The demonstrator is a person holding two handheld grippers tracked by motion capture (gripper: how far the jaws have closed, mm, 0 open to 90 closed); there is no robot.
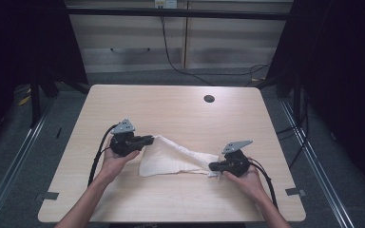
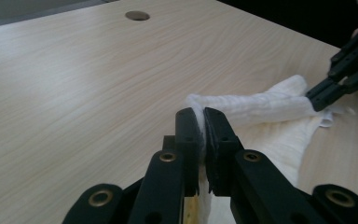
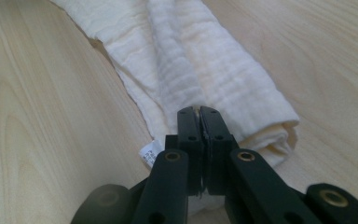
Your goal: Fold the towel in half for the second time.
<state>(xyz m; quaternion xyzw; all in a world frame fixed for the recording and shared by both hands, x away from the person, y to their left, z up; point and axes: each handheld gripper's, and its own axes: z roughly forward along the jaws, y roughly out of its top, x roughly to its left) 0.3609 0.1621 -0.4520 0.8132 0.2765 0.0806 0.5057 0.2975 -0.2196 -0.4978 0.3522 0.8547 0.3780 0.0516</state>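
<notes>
I have a white cloth [image 1: 171,159] on the wooden bench [image 1: 171,109], lying in the near half, between my two hands. Its long axis runs across the bench from side to side, tilted a little: the left end sits slightly farther from me, the right end slightly nearer. The left part spreads wider and flatter on the wood; toward the right it narrows into a bunched, rolled strip.

My left gripper [image 1: 148,139] is at the cloth's left end. In the left gripper view its fingers [image 2: 187,133] are drawn nearly together, with a thin fold of white fabric pinched between the pads, and the cloth [image 2: 261,109] stretches away from them as a rolled ridge toward the other gripper at the far right edge of that view.

My right gripper [image 1: 212,166] is at the cloth's right end, pointing left along the cloth. In the right gripper view its fingers [image 3: 188,126] are closed to a narrow slit, clamped on the edge of the fabric at the rolled end; the cloth [image 3: 191,65] runs straight away from them up the frame in soft lengthwise folds. A small white label [image 3: 149,154] hangs off the cloth's edge just beside the fingers.

A round grommet hole [image 1: 209,99] sits in the far part of the bench, well apart from the cloth.
</notes>
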